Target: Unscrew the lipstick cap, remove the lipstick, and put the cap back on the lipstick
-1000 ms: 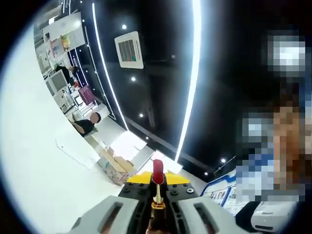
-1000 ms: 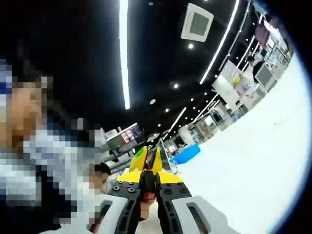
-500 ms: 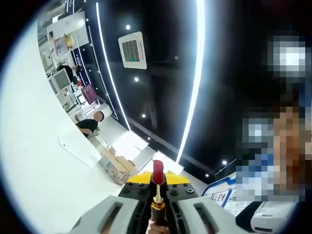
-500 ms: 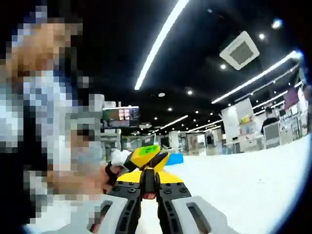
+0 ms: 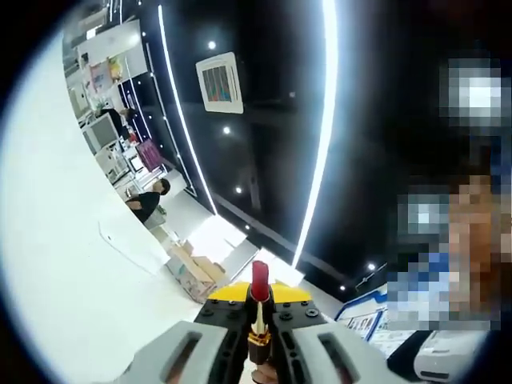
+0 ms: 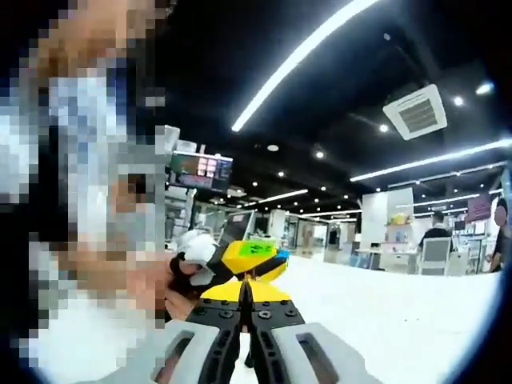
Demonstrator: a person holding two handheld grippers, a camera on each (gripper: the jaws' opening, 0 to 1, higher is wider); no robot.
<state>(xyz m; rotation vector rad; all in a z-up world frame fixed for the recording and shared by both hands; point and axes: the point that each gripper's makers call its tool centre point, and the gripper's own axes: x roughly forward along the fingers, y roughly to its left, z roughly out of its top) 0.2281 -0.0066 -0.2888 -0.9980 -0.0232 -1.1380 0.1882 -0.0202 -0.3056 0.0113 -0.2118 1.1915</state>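
Observation:
In the left gripper view my left gripper [image 5: 258, 308] is shut on the lipstick [image 5: 258, 328]. Its black base sits between the jaws, with the gold tube and the red bullet [image 5: 259, 280] standing up past the yellow tips, uncapped. In the right gripper view my right gripper [image 6: 246, 298] stands shut, the jaws pressed close with nothing seen between them. Just beyond its tips is the other gripper [image 6: 252, 258], yellow with a green label, held by a person's hand [image 6: 190, 268].
A white table [image 5: 64, 264] fills the left of the left gripper view, with cardboard boxes [image 5: 188, 268] and a seated person [image 5: 148, 204] beyond it. The white table [image 6: 384, 312] also spreads to the right in the right gripper view. Black ceiling with light strips lies overhead.
The right gripper view has swung round to level. Its jaws have come closer together, and the dark piece seen between them earlier no longer shows. The left gripper still holds the lipstick.

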